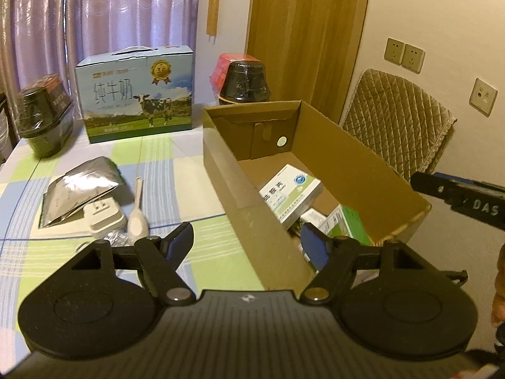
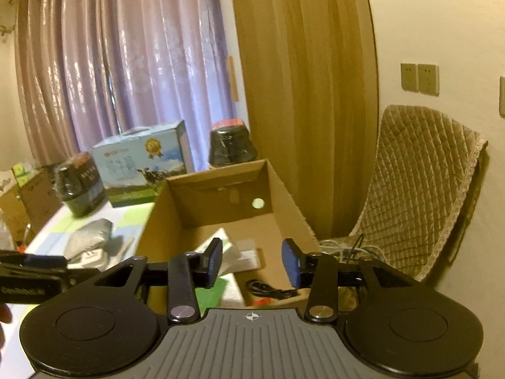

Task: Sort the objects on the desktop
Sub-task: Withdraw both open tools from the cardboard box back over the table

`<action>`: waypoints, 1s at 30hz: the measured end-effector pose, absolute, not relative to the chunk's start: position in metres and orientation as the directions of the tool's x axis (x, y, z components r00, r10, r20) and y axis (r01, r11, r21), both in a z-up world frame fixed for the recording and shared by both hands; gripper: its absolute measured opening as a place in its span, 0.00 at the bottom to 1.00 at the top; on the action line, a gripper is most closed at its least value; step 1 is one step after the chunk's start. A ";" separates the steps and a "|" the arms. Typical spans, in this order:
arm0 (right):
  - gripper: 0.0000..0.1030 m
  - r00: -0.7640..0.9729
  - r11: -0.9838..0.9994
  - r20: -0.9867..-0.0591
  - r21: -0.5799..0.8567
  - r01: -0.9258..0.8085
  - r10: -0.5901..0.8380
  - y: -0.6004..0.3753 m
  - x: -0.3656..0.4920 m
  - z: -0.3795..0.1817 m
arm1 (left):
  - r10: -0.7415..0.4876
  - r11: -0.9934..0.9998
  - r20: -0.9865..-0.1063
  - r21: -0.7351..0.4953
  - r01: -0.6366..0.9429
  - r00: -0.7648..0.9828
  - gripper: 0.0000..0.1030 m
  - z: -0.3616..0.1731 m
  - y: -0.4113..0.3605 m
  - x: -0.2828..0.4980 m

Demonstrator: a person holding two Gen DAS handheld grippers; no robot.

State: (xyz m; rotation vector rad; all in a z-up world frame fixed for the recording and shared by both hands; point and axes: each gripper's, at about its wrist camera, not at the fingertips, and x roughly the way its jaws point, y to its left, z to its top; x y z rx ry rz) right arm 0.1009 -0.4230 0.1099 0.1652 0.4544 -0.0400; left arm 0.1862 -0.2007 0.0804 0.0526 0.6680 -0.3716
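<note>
Over the bench (image 1: 176,164) both claws hang spread and empty: left claw (image 1: 246,240) at the cardboard box (image 1: 240,195) wall, right claw (image 2: 252,262) above its contents. At ten o'clock of the left claw lies a foil pouch (image 1: 79,189): light, crinkly, probably slippery; pinch its flat sealed edge.

Left wrist view: looking forward and down over the checked tablecloth (image 1: 94,271), close above the near corner of the cardboard box (image 1: 252,221). Right wrist view: hovering near over the same box (image 2: 284,189), facing its far end. Both sharing the box, the milk carton (image 1: 135,94) (image 2: 145,164), the curtains.
</note>
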 end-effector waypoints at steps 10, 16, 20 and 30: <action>0.65 0.885 0.977 -0.453 0.212 -0.013 0.110 -0.373 0.067 0.109 | -0.271 0.945 -0.649 -0.040 0.324 0.711 0.75 0.072 -0.159 0.145; 0.74 0.866 0.971 -0.475 0.235 -0.046 0.156 -0.341 0.058 0.102 | -0.231 0.957 -0.660 -0.022 0.288 0.715 0.81 0.068 -0.123 0.130; 0.84 0.852 0.973 -0.490 0.212 -0.091 0.186 -0.319 0.054 0.097 | -0.197 0.967 -0.663 -0.011 0.254 0.723 0.88 0.063 -0.095 0.119; 0.95 0.813 0.972 -0.537 0.178 -0.154 0.227 -0.280 0.055 0.071 | -0.111 0.978 -0.688 0.051 0.201 0.718 0.99 0.042 -0.045 0.109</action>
